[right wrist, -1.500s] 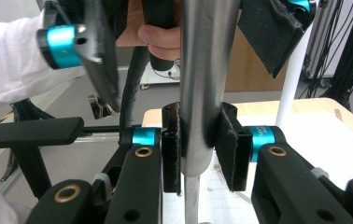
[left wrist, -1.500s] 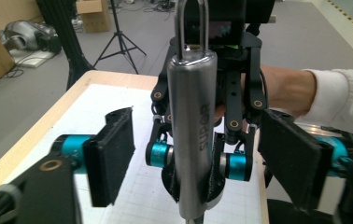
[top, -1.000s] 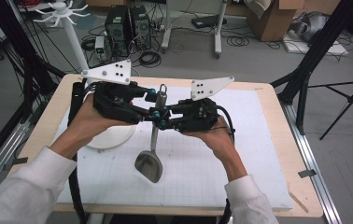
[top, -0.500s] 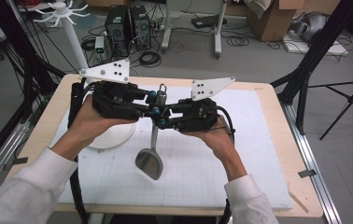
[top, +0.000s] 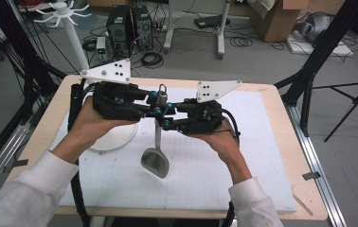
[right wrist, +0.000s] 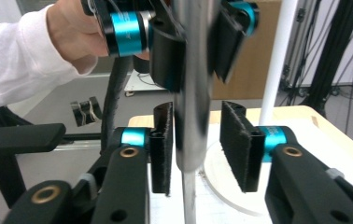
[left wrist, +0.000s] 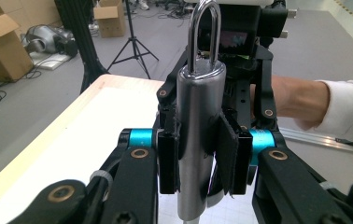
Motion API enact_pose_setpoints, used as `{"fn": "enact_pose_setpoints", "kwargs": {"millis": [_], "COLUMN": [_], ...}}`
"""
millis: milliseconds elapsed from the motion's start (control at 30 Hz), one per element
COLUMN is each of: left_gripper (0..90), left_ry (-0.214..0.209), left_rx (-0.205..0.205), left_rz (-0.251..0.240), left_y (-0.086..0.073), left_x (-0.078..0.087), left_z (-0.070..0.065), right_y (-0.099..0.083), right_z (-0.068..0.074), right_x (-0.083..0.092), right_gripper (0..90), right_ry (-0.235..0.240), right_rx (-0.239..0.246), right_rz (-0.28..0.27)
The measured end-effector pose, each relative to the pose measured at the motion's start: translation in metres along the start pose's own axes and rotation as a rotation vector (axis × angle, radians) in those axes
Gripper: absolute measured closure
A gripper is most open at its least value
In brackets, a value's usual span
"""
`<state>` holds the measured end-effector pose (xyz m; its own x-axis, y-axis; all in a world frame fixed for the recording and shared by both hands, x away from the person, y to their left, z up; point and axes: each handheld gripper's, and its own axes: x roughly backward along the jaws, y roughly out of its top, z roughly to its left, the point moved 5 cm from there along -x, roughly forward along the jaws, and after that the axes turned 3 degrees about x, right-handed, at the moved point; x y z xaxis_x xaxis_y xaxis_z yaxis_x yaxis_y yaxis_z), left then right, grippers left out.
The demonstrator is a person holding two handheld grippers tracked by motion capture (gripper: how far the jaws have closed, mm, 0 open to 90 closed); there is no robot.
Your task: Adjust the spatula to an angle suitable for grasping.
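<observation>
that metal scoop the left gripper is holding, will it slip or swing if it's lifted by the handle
Probably stiff: the metal scoop hangs straight below the left gripper without bending. Its polished handle looks slippery, so it may slide through the fingers. Bowl-heavy, it could swing if tilted.

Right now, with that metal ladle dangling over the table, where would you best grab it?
On the thick round handle, from either side, level. It hangs upright with the bowl low, so flat pads meet it squarely. The left tongs clamp there; the right tongs, just opening, stand slightly off it.
</observation>
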<state>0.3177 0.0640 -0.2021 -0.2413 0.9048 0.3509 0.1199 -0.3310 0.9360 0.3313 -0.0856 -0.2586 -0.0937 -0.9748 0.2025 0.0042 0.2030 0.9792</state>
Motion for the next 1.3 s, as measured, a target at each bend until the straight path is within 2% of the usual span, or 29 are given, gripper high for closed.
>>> {"fn": "enact_pose_setpoints", "kwargs": {"millis": [167, 333, 400, 567, 733, 833, 900, 933, 967, 1100, 1300], "left_gripper": [71.9, 71.9, 71.9, 72.0, 72.0, 72.0, 72.0, 72.0, 72.0, 72.0, 72.1], "left_ry": [0.022, 0.041, 0.045, 0.056, 0.063, 0.069, 0.073, 0.077, 0.08, 0.096, 0.112], "left_rx": [0.005, 0.017, 0.018, 0.021, 0.03, 0.029, 0.027, 0.03, 0.032, 0.038, 0.042], "left_rz": [0.005, 0.007, 0.009, 0.004, 0.002, 0.009, 0.013, 0.01, 0.01, 0.006, 0.007], "left_y": [0.0, -0.002, -0.002, -0.004, -0.006, -0.008, -0.009, -0.01, -0.01, -0.013, -0.016], "left_x": [0.005, 0.01, 0.011, 0.016, 0.023, 0.026, 0.029, 0.031, 0.033, 0.042, 0.052], "left_z": [0.001, 0.003, 0.004, 0.006, 0.008, 0.009, 0.01, 0.011, 0.011, 0.014, 0.017], "right_y": [-0.004, -0.011, -0.013, -0.021, -0.032, -0.038, -0.042, -0.044, -0.045, -0.056, -0.071], "right_z": [0.0, -0.002, -0.003, -0.005, -0.004, -0.003, -0.002, -0.001, -0.001, -0.002, 0.002], "right_x": [0.009, 0.02, 0.025, 0.039, 0.052, 0.06, 0.066, 0.069, 0.073, 0.089, 0.107], "right_gripper": [59.1, 44.7, 38.7, 24.3, 10.2, 8.2, 0.3, 0.2, 0.2, 0.2, 0.2], "right_ry": [-0.023, -0.078, -0.116, -0.177, -0.227, -0.249, -0.265, -0.266, -0.271, -0.332, -0.364], "right_rx": [-0.011, -0.018, -0.039, -0.056, -0.043, -0.029, -0.022, -0.034, -0.022, -0.04, -0.051], "right_rz": [-0.006, 0.009, 0.011, 0.019, 0.053, 0.063, 0.068, 0.065, 0.063, 0.066, 0.055]}}
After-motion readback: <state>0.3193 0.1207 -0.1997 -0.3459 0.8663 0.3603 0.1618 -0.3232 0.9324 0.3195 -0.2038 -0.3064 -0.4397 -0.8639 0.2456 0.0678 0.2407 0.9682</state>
